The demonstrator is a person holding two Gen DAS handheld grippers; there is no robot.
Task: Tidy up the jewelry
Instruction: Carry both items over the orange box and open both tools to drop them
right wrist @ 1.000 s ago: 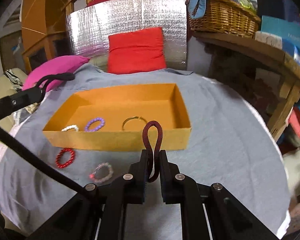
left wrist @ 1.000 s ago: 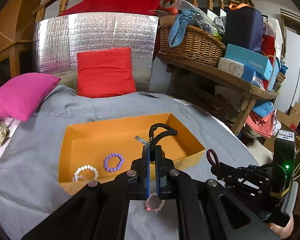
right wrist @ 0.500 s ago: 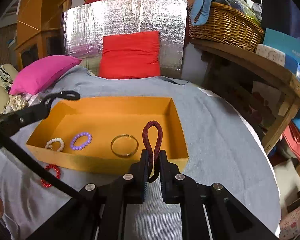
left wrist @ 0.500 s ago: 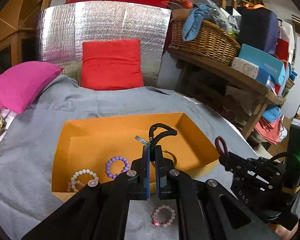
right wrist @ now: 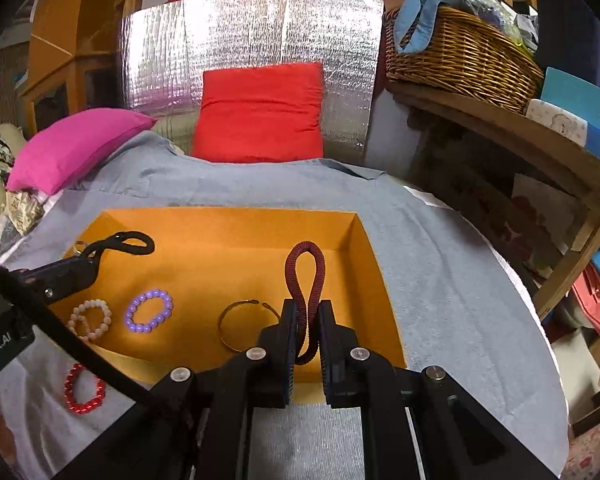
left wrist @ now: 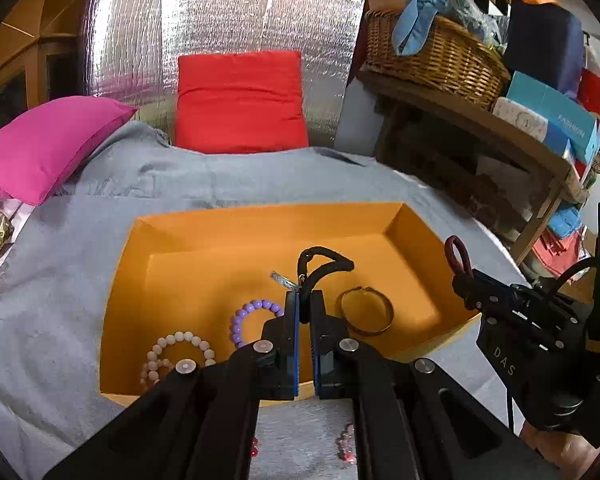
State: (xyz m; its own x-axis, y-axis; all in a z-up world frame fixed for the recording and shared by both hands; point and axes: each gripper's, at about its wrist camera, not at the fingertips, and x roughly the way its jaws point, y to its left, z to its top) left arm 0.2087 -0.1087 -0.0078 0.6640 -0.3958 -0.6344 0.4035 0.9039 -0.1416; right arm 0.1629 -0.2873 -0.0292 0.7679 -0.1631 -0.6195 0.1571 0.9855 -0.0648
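Both claws are gripping loops: left gripper point(left wrist: 305, 308) clenching a black band point(left wrist: 323, 264), right gripper point(right wrist: 306, 320) clenching a maroon band point(right wrist: 305, 276) | both are hanging over the orange tray point(right wrist: 236, 220) at frame centre | I'm aiming to release low, onto bare floor beside the gold bangle point(right wrist: 244, 326), not on the beads.

Your left wrist view looks forward and down over the orange tray point(left wrist: 116, 300) near edge, close in, your right wrist view likewise from further right, both sharing tray point(right wrist: 370, 248) and grey cloth point(right wrist: 440, 280)
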